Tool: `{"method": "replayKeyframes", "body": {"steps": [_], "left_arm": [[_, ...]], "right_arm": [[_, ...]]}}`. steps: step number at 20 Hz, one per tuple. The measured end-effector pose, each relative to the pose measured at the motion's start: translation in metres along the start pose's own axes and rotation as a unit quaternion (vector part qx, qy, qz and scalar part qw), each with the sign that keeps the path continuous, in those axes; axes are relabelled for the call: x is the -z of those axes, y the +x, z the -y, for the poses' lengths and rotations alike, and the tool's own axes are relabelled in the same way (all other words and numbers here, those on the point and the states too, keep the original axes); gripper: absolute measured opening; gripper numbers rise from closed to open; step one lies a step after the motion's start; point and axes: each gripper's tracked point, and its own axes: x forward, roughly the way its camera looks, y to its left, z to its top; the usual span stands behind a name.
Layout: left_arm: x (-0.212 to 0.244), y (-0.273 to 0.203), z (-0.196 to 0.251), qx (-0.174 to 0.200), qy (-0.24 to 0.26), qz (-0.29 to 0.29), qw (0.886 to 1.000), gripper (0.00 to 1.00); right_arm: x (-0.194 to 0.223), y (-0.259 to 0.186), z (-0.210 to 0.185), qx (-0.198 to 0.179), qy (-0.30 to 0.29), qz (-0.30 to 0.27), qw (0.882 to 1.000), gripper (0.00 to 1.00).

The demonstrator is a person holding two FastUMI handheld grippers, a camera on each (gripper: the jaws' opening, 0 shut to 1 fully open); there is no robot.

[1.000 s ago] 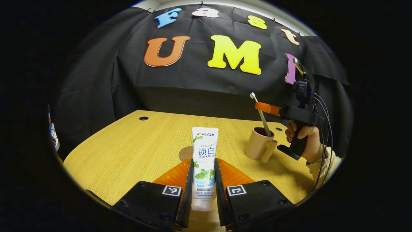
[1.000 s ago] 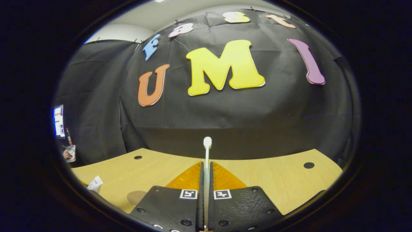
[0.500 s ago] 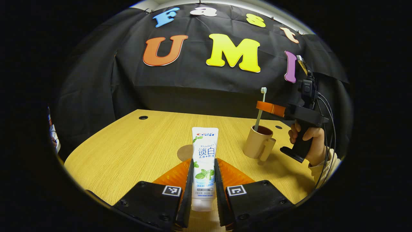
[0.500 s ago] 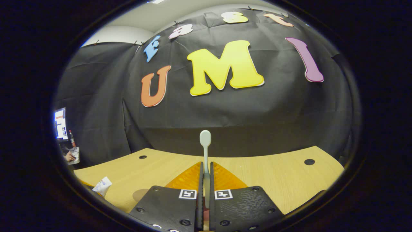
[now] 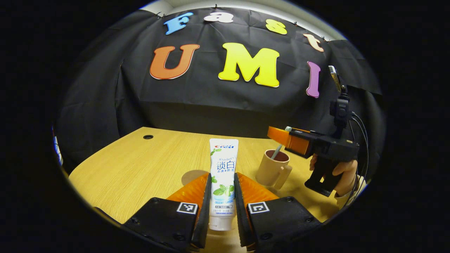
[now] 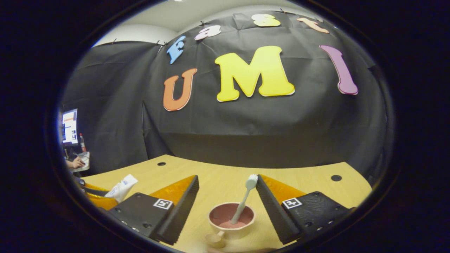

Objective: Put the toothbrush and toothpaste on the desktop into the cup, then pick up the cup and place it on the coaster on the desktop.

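A white toothpaste tube [image 5: 223,175] stands upright between the fingers of my left gripper [image 5: 222,176], which is shut on it above the wooden table [image 5: 140,165]. To the right, a beige cup [image 5: 271,172] with a handle holds the toothbrush [image 5: 276,151], which leans inside it. My right gripper [image 6: 227,178] hovers open just above the cup [image 6: 231,220], its fingers standing on either side of the toothbrush [image 6: 245,198] without touching it. The brown coaster [image 5: 190,175] lies just behind my left finger, partly hidden.
A hand [image 5: 342,170] holds the right gripper [image 5: 286,137] at the table's right side. The table has cable holes [image 5: 148,136] [image 6: 336,177]. The toothpaste tube [image 6: 121,187] shows at the left. Beyond the booth's left edge is a monitor [image 6: 69,125].
My right gripper has opened and let go of the toothbrush, which now rests in the cup. It has also come lower over the cup. The left gripper still holds the tube.
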Motion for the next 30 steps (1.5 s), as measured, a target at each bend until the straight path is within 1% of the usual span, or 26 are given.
{"method": "replayKeyframes", "body": {"steps": [1,2,3,5,7,9,11,14,17,22,23,24,27,30], "left_arm": [[-0.004,0.005,0.006,0.006,0.0,0.008,1.0,0.38],[-0.008,0.009,0.012,0.012,0.0,0.014,1.0,0.37],[-0.013,0.016,0.018,0.022,-0.001,0.018,1.0,0.38],[-0.022,0.029,0.03,0.039,-0.007,0.028,0.999,0.37],[-0.031,0.042,0.039,0.049,-0.008,0.036,0.998,0.37],[-0.043,0.053,0.05,0.059,0.001,0.054,0.997,0.38],[-0.055,0.065,0.066,0.08,0.004,0.067,0.994,0.37],[-0.071,0.08,0.088,0.113,0.004,0.086,0.99,0.37],[-0.081,0.1,0.11,0.147,-0.011,0.095,0.984,0.37],[-0.079,0.125,0.142,0.194,-0.007,0.095,0.976,0.38],[-0.077,0.13,0.146,0.199,-0.008,0.095,0.975,0.38],[-0.076,0.133,0.149,0.204,-0.009,0.095,0.974,0.38],[-0.073,0.141,0.153,0.211,-0.014,0.097,0.972,0.39],[-0.066,0.148,0.15,0.207,-0.007,0.087,0.974,0.39]], "right_arm": [[-0.002,-0.007,-0.001,0.003,-0.006,0.004,1.0,0.95],[-0.006,-0.015,0.001,0.004,-0.012,0.011,1.0,0.98],[-0.01,-0.023,0.005,0.008,-0.016,0.02,1.0,0.98],[-0.021,-0.043,0.018,0.023,-0.023,0.042,0.999,0.98],[-0.026,-0.068,0.034,0.043,-0.017,0.058,0.997,0.98],[-0.024,-0.091,0.043,0.049,-0.005,0.068,0.996,0.98],[-0.017,-0.111,0.06,0.071,-0.002,0.077,0.994,0.98],[0.002,-0.128,0.07,0.085,0.01,0.082,0.993,0.98],[0.012,-0.132,0.07,0.075,0.031,0.088,0.993,0.97],[0.013,-0.139,0.074,0.066,0.062,0.106,0.99,0.97],[0.014,-0.137,0.075,0.066,0.064,0.106,0.99,0.94],[0.015,-0.136,0.077,0.069,0.064,0.104,0.99,0.97],[0.025,-0.131,0.076,0.069,0.065,0.089,0.991,0.97],[0.033,-0.126,0.068,0.056,0.074,0.072,0.993,0.97]]}}
